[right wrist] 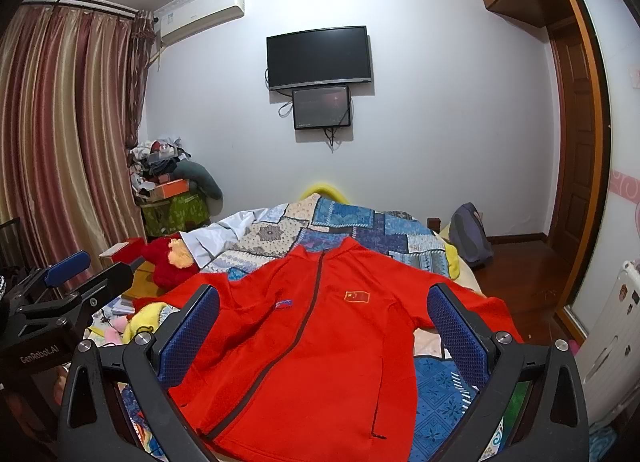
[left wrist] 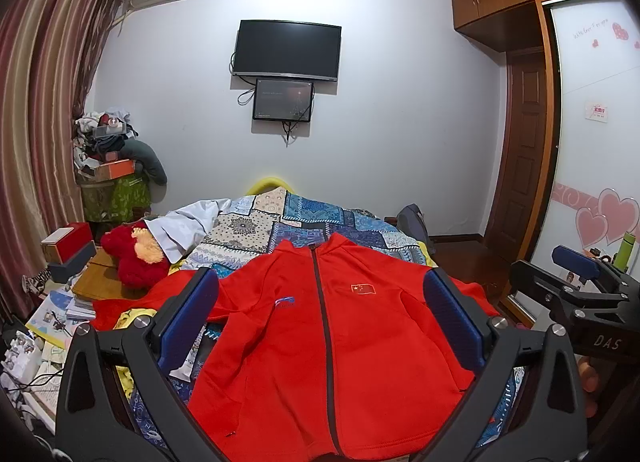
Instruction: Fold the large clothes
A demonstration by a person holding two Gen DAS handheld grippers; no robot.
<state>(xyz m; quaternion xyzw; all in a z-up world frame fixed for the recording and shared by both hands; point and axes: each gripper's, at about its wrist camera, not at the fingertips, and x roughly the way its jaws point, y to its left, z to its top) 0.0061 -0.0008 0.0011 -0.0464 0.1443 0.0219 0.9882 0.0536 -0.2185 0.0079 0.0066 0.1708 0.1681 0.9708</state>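
A red zip-up jacket [left wrist: 320,334] lies spread front-up on the bed, collar pointing away, sleeves out to both sides; it also shows in the right wrist view [right wrist: 320,342]. My left gripper [left wrist: 320,294] is open and empty, held above the jacket's lower half. My right gripper [right wrist: 324,302] is open and empty, also above the jacket near its hem. The right gripper also shows at the right edge of the left wrist view [left wrist: 576,286]. The left gripper shows at the left edge of the right wrist view [right wrist: 68,282].
A blue patchwork quilt [left wrist: 304,222] covers the bed beyond the jacket. A red plush toy [left wrist: 136,258] and a white garment [left wrist: 180,230] lie at the left. Books and boxes [left wrist: 68,250] crowd the left side. A wardrobe [left wrist: 592,142] stands at the right.
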